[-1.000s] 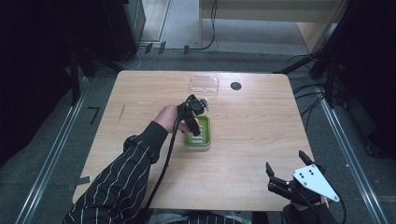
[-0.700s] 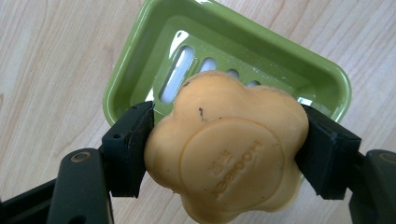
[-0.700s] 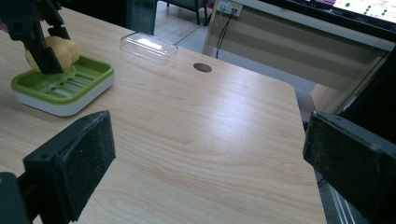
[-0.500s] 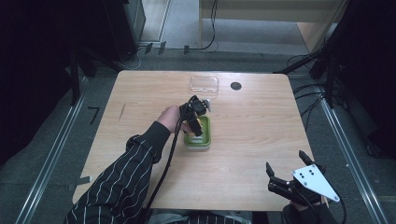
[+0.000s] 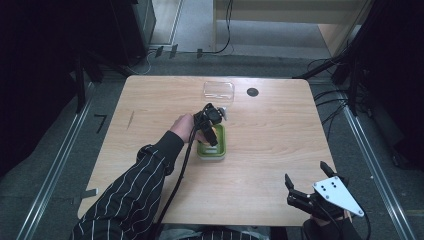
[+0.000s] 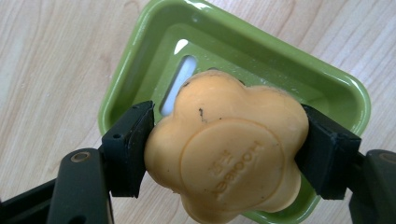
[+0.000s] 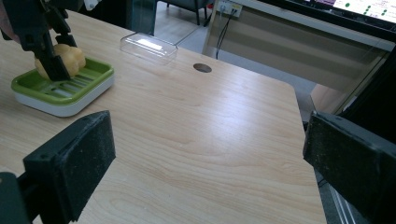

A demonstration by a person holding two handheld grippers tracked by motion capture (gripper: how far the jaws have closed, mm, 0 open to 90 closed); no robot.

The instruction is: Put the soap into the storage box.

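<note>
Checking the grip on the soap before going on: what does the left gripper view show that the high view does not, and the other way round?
Left gripper view: the black pads pressed on both sides of the orange soap, raised lettering on its face.
High view: the clear lid at the table's far edge, the right gripper open near the front edge.
Both: the green soap dish under the left gripper.
</note>
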